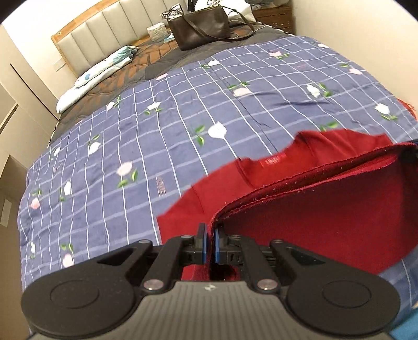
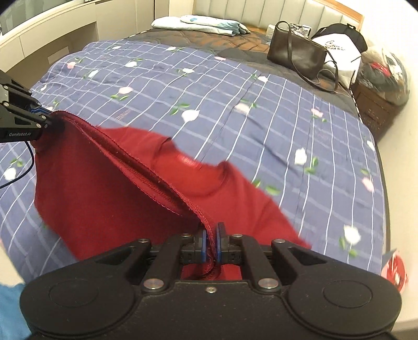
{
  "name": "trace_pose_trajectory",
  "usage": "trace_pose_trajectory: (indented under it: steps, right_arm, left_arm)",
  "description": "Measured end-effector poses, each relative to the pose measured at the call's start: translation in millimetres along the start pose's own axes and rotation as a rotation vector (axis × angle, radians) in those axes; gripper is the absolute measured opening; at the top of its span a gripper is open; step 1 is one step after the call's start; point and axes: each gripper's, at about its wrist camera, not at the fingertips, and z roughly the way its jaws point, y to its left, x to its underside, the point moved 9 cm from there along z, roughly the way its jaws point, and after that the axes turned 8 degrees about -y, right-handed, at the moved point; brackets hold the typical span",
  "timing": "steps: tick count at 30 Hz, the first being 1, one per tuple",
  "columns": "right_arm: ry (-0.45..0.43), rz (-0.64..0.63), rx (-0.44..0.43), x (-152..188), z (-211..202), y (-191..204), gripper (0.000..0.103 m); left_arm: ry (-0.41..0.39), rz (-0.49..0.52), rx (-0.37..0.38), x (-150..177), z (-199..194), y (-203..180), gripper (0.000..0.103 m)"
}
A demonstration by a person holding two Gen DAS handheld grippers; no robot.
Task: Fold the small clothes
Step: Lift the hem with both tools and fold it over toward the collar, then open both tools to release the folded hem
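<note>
One red garment [image 2: 109, 188] hung stretched between two grippers above the bed. The left gripper [image 1: 209, 242] had its two blue-padded fingers [image 1: 201, 242] pinched tight on one corner of the hemmed edge, and the right gripper [image 2: 212, 244] clamped the other corner the same way, so the doubled hem ran taut from one to the other. In the right wrist view the left gripper showed at the far left, its tips buried in the cloth. The lower part of the garment sagged onto the blue checked quilt [image 1: 156, 136], where a neckline with one red label [image 1: 273, 160] lay face up.

The quilt, printed with white and pink flowers, covered most of the bed. Beyond it a bare strip of brown mattress [image 2: 230, 39] held one dark brown handbag [image 2: 296, 55] with a long strap, one folded pale cloth [image 2: 198, 22] near the padded headboard [image 1: 109, 28], and one white bag with a black cap [image 2: 347, 34] beside the handbag. A wooden nightstand [image 2: 376, 107] stood at the bed's right side with one clear bag of clothes [image 2: 386, 73] on top.
</note>
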Motion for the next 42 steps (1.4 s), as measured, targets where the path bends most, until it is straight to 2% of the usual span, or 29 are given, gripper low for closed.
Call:
trace_pose_trajectory:
  steps: [5,10,20,24,26,29,31,32,34,36,42]
  right_arm:
    - [0.009,-0.001,-0.012,-30.4,37.6,-25.9,0.007]
    - [0.038,-0.015,-0.041,-49.9,73.9,-42.0,0.008]
    - [0.104,0.006,-0.072,-50.1,116.8,-52.8,0.009]
    - [0.111,0.022,-0.07,-50.1,121.8,-53.5,0.012]
    - [0.109,0.031,-0.062,-50.2,122.9,-54.3,0.016]
    - [0.106,0.053,-0.039,-49.7,122.7,-57.5,0.022]
    - [0.099,0.066,-0.028,-49.9,120.1,-59.8,0.025]
    - [0.094,0.071,-0.019,-49.6,117.5,-60.8,0.031]
    - [0.083,0.081,-0.002,-48.7,111.3,-62.5,0.041]
    - [0.074,0.096,0.016,-46.6,104.3,-64.2,0.055]
    - [0.022,0.172,0.075,-39.3,71.7,-65.7,0.086]
  left_arm:
    - [0.025,0.006,-0.021,-30.0,37.5,8.0,0.006]
    - [0.087,-0.03,-0.027,-42.2,70.0,15.8,0.006]
    - [0.176,-0.09,-0.019,-44.8,112.0,20.1,0.006]
    - [0.2,-0.12,-0.03,-44.4,120.9,20.2,0.01]
    - [0.213,-0.135,-0.034,-43.4,124.6,19.2,0.015]
    - [0.226,-0.152,-0.034,-42.0,126.8,17.2,0.035]
    - [0.224,-0.162,-0.036,-41.9,125.9,16.1,0.054]
    - [0.22,-0.165,-0.045,-42.2,124.7,16.5,0.059]
    - [0.205,-0.169,-0.053,-43.7,120.4,17.8,0.081]
    - [0.184,-0.179,-0.056,-45.5,114.2,20.3,0.09]
    - [0.148,-0.27,-0.088,-40.8,89.0,37.3,0.099]
